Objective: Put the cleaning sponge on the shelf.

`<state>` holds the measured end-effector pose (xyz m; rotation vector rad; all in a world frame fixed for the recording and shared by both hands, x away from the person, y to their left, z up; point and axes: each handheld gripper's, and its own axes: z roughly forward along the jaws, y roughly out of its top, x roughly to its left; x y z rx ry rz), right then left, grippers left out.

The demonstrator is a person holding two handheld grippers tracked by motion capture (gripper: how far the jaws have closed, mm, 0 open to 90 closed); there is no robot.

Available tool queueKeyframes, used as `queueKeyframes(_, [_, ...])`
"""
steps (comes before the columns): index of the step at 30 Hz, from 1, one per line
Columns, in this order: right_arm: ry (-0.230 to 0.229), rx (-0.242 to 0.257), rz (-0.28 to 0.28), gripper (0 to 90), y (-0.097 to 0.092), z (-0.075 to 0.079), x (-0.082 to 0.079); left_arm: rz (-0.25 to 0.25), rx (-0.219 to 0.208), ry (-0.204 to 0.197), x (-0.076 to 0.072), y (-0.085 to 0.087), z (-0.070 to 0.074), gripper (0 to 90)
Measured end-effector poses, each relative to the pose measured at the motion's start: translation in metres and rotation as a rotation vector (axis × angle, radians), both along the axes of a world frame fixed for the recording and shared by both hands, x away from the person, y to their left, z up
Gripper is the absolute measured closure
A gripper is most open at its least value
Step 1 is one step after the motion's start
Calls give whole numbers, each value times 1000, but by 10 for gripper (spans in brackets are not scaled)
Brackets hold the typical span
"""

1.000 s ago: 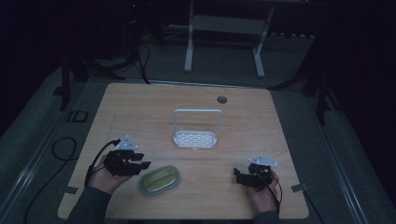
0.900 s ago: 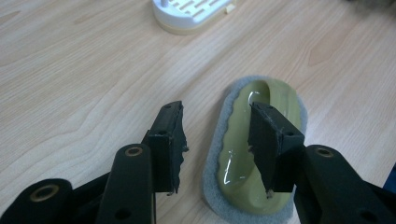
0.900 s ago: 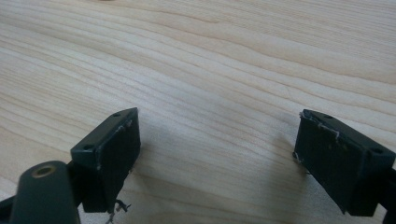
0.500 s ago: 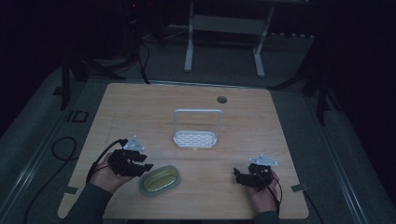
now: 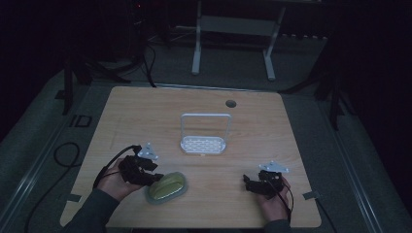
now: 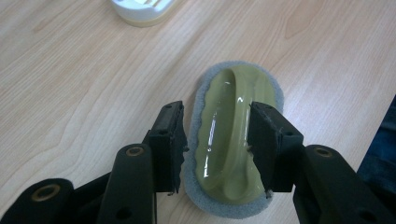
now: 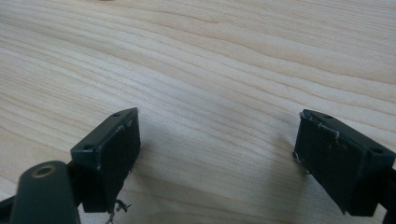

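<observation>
The scrubbing pad (image 6: 236,144) is an oval piece with a smooth, glossy olive-green plastic top, a raised arched grip along its length, and a rough grey sponge layer that shows as a fuzzy border all around. It lies flat on the wooden table (image 5: 272,126), near the front edge on the person's left side, in front of the white rack (image 5: 204,141). The left gripper (image 6: 215,140) has its two black jaws spread on both sides of the pad's grip; the right-hand pad seems to touch the green plastic, while the other one stands apart beside the grey edge, so the pad is between the jaws but not pinched. Compared with one second ago, the left gripper in the high view has moved a little closer to the pad, and the pad and the rack lie in the same places. The right gripper (image 7: 217,154) rests low over bare wood with its jaws wide apart and nothing between them. The table has a pale wood grain, rounded corners and a round cable hole (image 5: 231,103) near the far edge. The rack is white plastic with a perforated base and a tall frame. The room around is very dark, with a grey floor and a metal stand (image 5: 233,29) behind the table.
</observation>
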<state>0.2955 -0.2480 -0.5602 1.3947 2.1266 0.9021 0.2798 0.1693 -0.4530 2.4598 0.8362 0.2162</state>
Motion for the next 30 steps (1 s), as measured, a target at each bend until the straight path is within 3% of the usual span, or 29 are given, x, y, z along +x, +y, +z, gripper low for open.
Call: queueKeyframes(30, [0,0,0,139,0,0,0,-82,117,76,7,-27,1,553])
